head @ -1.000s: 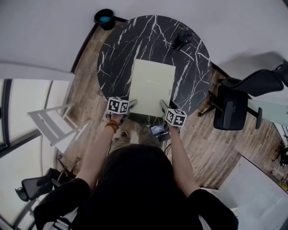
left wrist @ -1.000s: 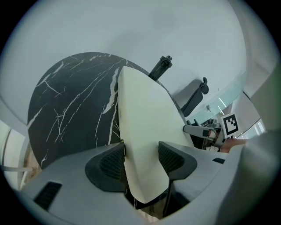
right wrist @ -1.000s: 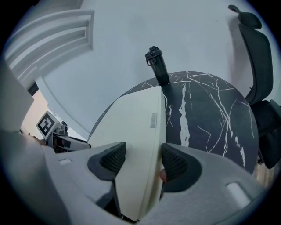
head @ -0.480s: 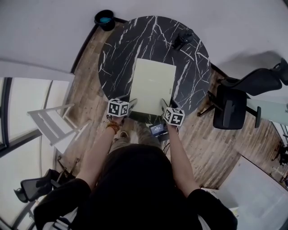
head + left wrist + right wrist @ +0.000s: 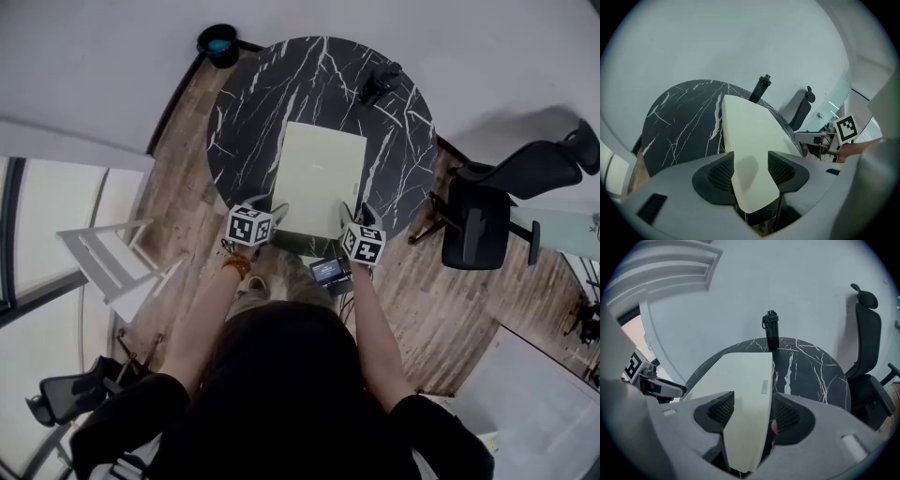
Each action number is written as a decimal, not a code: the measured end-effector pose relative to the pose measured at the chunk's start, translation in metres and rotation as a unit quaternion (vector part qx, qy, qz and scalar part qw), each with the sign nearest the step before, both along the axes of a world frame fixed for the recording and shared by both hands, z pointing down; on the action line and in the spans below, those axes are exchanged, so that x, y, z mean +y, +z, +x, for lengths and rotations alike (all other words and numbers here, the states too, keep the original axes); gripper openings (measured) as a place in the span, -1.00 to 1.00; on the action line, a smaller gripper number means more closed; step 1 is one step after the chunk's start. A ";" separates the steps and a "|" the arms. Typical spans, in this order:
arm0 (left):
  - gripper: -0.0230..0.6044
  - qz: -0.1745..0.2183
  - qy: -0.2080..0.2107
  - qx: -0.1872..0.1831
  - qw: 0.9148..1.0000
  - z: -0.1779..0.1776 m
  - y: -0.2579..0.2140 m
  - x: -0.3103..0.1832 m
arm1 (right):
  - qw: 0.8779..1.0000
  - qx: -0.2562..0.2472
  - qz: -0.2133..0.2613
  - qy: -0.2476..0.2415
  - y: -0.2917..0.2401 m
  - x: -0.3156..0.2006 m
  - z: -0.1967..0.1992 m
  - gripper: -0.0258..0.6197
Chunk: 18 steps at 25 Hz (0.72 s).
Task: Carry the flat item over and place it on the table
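Panel (image 5: 319,178), flat, pale, unmoved at near edge of table (image 5: 244,122). Left gripper (image 5: 277,214) jaws just narrowing yet slack round its corner; right gripper (image 5: 349,214) likewise open. Placement judged complete

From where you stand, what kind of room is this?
Likely an office or meeting corner: a round marble-look table, a black office chair on a wood-plank floor, and big windows to one side.
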State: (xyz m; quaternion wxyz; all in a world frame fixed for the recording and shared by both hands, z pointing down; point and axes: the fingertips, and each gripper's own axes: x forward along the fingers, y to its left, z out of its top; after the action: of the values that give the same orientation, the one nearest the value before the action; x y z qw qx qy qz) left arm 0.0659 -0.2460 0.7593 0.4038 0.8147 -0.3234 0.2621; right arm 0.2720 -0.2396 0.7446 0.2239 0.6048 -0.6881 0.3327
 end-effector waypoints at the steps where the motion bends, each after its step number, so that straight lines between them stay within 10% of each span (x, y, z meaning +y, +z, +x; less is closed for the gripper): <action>1: -0.18 0.006 0.001 0.001 1.000 0.000 -0.003 -0.001 | 1.000 0.001 0.005 -0.001 -0.003 0.001 -0.001 -0.15; 18: -0.49 0.070 0.006 -0.007 0.997 -0.011 -0.038 0.009 | 0.999 -0.014 0.039 -0.014 -0.035 0.035 -0.029 -0.63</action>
State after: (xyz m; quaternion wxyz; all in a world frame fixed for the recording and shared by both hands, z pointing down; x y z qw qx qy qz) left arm 0.0552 -0.2367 0.7211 0.3414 0.8411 -0.3389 0.2472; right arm 0.2432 -0.2049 0.7094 0.1949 0.5983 -0.7123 0.3109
